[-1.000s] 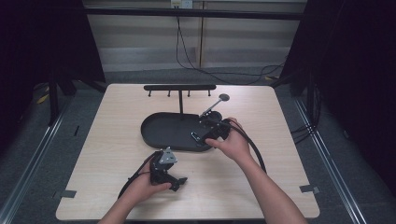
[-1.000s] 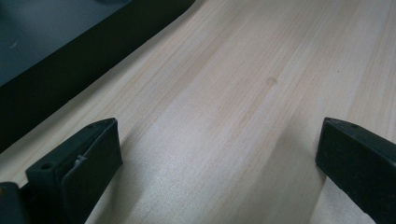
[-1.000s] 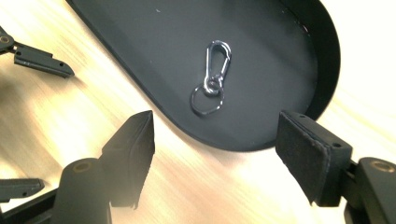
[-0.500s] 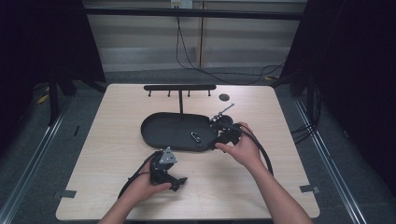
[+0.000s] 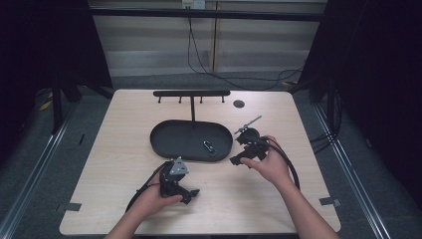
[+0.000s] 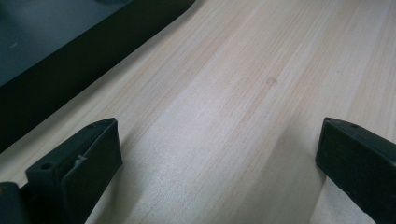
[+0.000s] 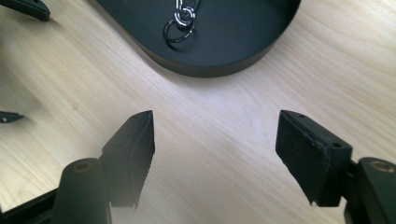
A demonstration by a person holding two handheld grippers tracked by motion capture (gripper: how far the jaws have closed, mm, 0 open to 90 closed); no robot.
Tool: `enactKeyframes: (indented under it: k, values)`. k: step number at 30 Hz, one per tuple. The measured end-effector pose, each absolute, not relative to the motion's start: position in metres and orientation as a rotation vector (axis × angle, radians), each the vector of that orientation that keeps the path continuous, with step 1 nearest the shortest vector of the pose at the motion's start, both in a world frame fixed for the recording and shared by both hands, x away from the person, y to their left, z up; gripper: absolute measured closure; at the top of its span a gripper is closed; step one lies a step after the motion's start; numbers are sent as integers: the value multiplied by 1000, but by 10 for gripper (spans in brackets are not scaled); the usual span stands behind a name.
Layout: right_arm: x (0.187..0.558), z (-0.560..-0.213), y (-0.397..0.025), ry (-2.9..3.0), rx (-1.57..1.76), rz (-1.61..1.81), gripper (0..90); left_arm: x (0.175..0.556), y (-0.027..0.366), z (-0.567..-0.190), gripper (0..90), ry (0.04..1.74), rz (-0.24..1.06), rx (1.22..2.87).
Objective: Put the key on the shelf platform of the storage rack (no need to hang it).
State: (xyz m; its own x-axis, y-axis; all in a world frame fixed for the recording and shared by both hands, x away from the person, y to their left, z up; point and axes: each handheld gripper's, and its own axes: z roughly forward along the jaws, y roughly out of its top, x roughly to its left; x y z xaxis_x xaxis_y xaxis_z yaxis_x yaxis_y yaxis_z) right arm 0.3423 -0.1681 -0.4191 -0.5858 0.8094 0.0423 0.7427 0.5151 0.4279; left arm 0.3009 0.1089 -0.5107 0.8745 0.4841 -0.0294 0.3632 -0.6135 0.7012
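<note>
Now the key ring point(image 5: 209, 147) lies loose in the black oval tray point(image 5: 169, 144), toward its right end, near the front rim; the right gripper view shows it as linked metal loops point(image 7: 180, 23) on the tray floor. A second ago the right claw point(image 5: 238, 160) was over that end of the tray, apparently at the ring. It has since drawn back to the right and nearer, clear of the rim, jaws apart and empty over bare wood. Judgement: the ring has been set down, and this step looks finished.

Left claw point(image 5: 190, 195) has not shifted: low over the near tabletop, in front of the tray, jaws wide apart, nothing between them. Its own view looks across wood grain to the tray's dark wall point(image 6: 70, 74).

Behind the tray stands a black rack point(image 5: 191, 93), a bar with small hooks on a post rising from the tray's far edge. A small dark round spot point(image 5: 239, 103) sits far right.

Tabletop point(image 5: 124, 124) is pale wood, matte, otherwise bare. Room around is dark, with curtains at the sides, grey floor and cables point(image 5: 199, 50) trailing behind the far edge.
</note>
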Motion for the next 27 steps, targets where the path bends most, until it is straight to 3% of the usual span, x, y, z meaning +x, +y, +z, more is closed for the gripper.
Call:
enactKeyframes:
  k: [27]
  values:
    - [312, -431, -206, 2570, 1377, 642, 289, 301, 109, -511, 0, 607, 210, 2295]
